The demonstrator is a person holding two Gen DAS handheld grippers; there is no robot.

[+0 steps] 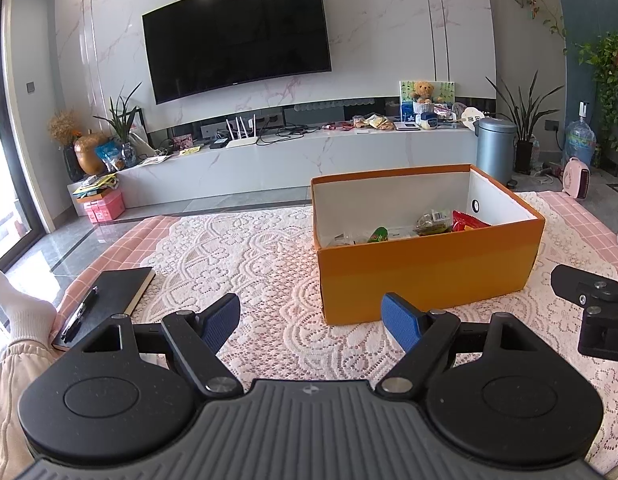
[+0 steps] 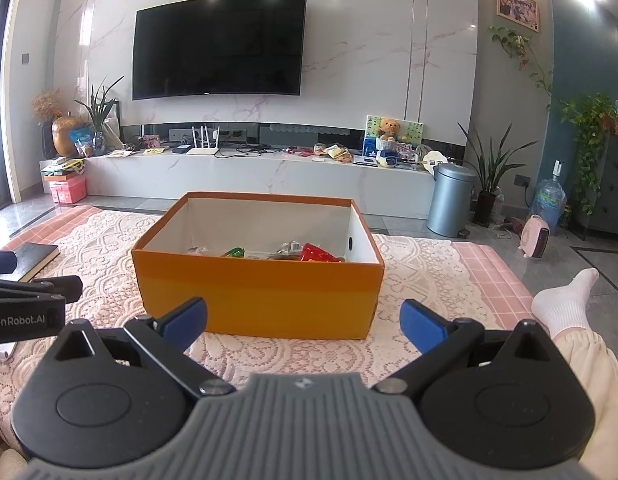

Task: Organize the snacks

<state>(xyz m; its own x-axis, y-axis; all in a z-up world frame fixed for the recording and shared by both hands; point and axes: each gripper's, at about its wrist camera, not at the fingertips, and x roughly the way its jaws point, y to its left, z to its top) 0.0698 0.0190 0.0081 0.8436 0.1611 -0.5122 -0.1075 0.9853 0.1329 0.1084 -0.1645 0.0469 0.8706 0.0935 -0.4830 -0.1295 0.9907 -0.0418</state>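
Two grippers hover low over a white lace cloth (image 1: 269, 248) laid on a pink checked mat (image 2: 493, 280), both with jaws spread wide and holding nothing: the left gripper (image 1: 311, 322) and the right gripper (image 2: 303, 322) each show flat blue ribbed pads on black arms. Ahead of them stands an open rectangular cardboard box (image 2: 253, 296), orange outside and white inside, its long axis running left to right across the right wrist view and angled away to the right in the left wrist view. The snacks lie on its floor: a crinkled red packet (image 2: 315, 254), a green packet (image 1: 378, 235), and what seems to be a clear bag of dark greenish pieces (image 1: 432, 222). A black notebook (image 1: 117, 292) with a pen (image 1: 80, 314) on its cover lies left of the box, well apart from it.
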